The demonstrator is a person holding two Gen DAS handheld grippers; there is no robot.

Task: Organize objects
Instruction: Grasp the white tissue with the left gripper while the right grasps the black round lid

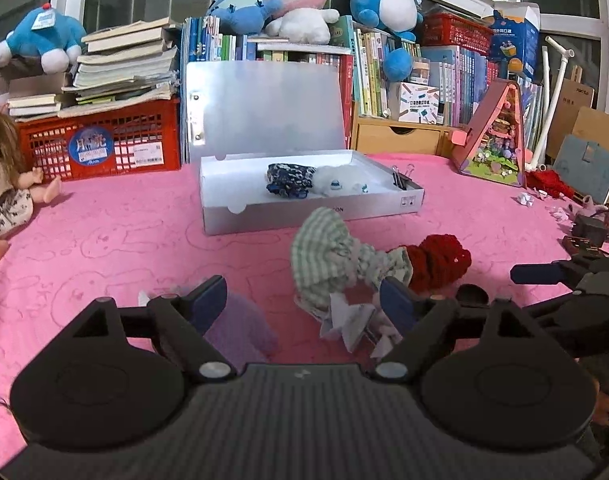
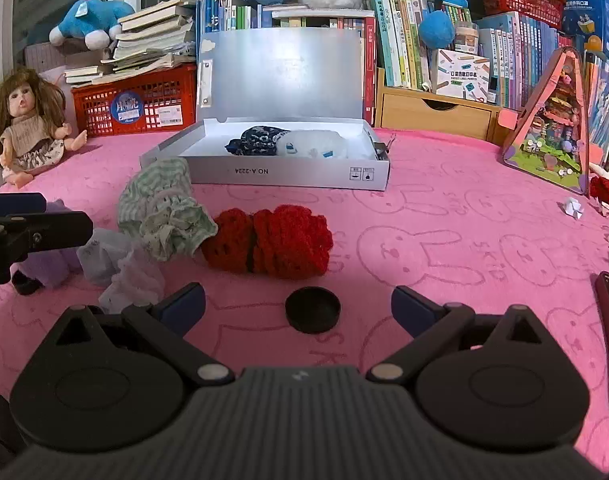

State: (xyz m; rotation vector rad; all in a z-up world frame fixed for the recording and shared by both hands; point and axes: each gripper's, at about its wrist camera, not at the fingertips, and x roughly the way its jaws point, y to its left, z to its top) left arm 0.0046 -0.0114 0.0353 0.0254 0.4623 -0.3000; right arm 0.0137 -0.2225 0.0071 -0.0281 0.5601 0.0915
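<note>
A white box (image 1: 312, 205) (image 2: 264, 176) stands with its lid up on the pink cloth, and a navy patterned garment (image 1: 288, 180) (image 2: 256, 140) and a white one (image 1: 340, 180) (image 2: 316, 143) lie inside it. In front of it lie a green checked garment (image 1: 324, 252) (image 2: 160, 208), a red crochet piece (image 1: 440, 260) (image 2: 272, 242), a crumpled white cloth (image 1: 344, 320) (image 2: 120, 268) and a lilac piece (image 1: 240, 324). My left gripper (image 1: 304, 302) is open over the white cloth and lilac piece. My right gripper (image 2: 300, 306) is open, and a black round cap (image 2: 312, 309) lies between its fingers untouched.
A doll (image 2: 28, 120) sits at the left by a red crate (image 2: 136, 100) stacked with books. Books, plush toys and a wooden drawer (image 2: 432, 110) line the back. A pink triangular toy house (image 2: 552, 136) stands on the right, with paper scraps (image 2: 572, 206) nearby.
</note>
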